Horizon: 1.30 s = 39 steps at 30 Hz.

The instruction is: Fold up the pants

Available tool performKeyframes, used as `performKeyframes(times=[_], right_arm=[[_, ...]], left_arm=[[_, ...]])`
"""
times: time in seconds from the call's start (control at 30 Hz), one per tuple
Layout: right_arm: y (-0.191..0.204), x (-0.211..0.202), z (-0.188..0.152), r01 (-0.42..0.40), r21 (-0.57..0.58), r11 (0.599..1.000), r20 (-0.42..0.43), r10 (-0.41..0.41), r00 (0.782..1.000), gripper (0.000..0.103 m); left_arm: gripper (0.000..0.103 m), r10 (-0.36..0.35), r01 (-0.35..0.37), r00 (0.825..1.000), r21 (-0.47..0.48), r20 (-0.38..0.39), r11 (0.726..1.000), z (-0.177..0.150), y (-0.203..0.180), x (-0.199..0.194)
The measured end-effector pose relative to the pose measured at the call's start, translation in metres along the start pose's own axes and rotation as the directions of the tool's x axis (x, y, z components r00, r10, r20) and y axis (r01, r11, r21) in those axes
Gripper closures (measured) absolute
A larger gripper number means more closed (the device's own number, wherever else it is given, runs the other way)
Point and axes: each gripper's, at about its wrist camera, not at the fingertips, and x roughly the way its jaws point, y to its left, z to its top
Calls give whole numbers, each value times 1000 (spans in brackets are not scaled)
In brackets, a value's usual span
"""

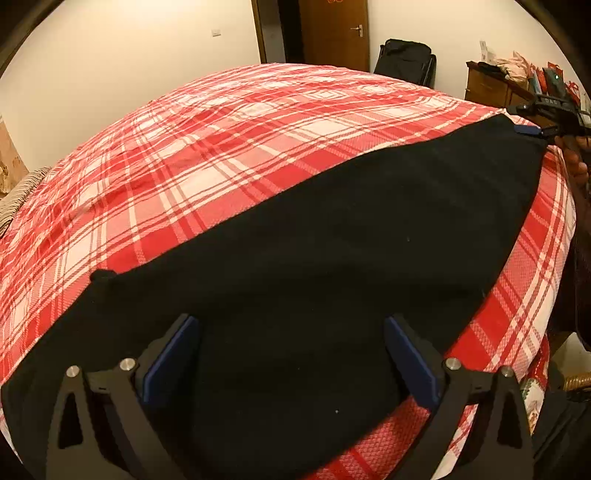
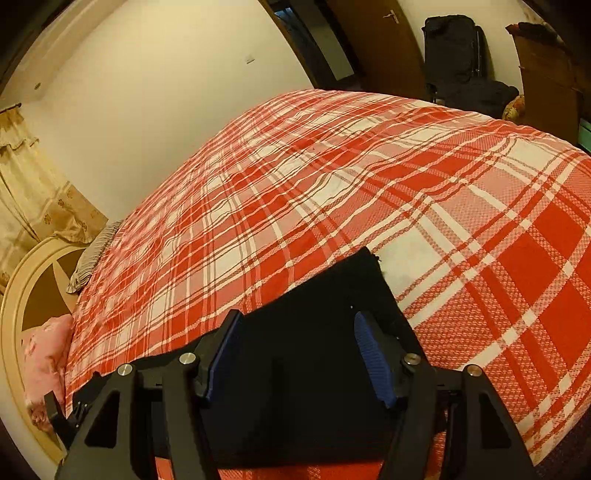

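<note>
The black pants [image 1: 314, 258] lie flat as a long dark band on the bed [image 1: 221, 147], which is covered by a red-and-white plaid spread, stretched along the bed's near edge from its near-left part toward its right side. The left gripper [image 1: 291, 354] stands with its blue-padded fingers [image 1: 173, 362] spread wide apart over the near end of the pants, with the cloth showing between them and nothing clamped. The right gripper [image 2: 299, 354] is likewise wide open in its own view, its two blue pads on either side of the pants' other end [image 2: 332, 295], whose corner lies on the plaid just ahead of it. In the left wrist view that right gripper appears at the far end of the band, at the cloth's corner near the bed's right edge. A wooden door [image 1: 332, 33] and a dark bag [image 1: 404, 61] stand beyond the bed's far side.
</note>
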Motion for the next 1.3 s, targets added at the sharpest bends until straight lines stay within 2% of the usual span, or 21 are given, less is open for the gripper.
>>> performKeyframes(times=[0.17,0.33,0.4,0.53,0.67,0.77,0.87,0.93,1.2,1.3], right_arm=[[-1,-28,-8,14,12,1000,59,-14,998,39],[-32,-68,-18,54,101,993,110,-65,992,39],[-44,-68,-22,81,135,988,78,-93,993,39],[-52,-69,-29,43,136,990,86,-55,995,39],[-42,-64,-32,20,86,996,70,-26,997,39],[-35,-57,-33,55,47,997,64,-58,996,40],[-36,-58,-32,21,55,998,60,-24,998,53],[-40,-56,-32,-19,75,997,48,16,999,53],[-32,-43,-30,10,46,999,26,-11,1000,54],[-30,-42,-31,25,18,1000,20,-26,999,76]], left_arm=[[1,18,-18,1000,31,-7,999,6,-10,1],[1,11,-11,1000,30,-10,999,6,-13,1],[1,8,-7,1000,30,-9,1000,6,-14,2],[1,2,-2,1000,9,-14,1000,6,-13,4],[1,10,-10,1000,1,-21,1000,7,-15,5],[0,14,-14,1000,-6,-24,1000,7,-16,6],[0,3,-4,1000,-29,-28,1000,8,-14,9],[0,4,-5,1000,-33,-28,999,9,-15,9],[0,0,-1,1000,-37,-24,999,8,-14,9],[0,2,-3,1000,-39,-26,999,8,-14,8]])
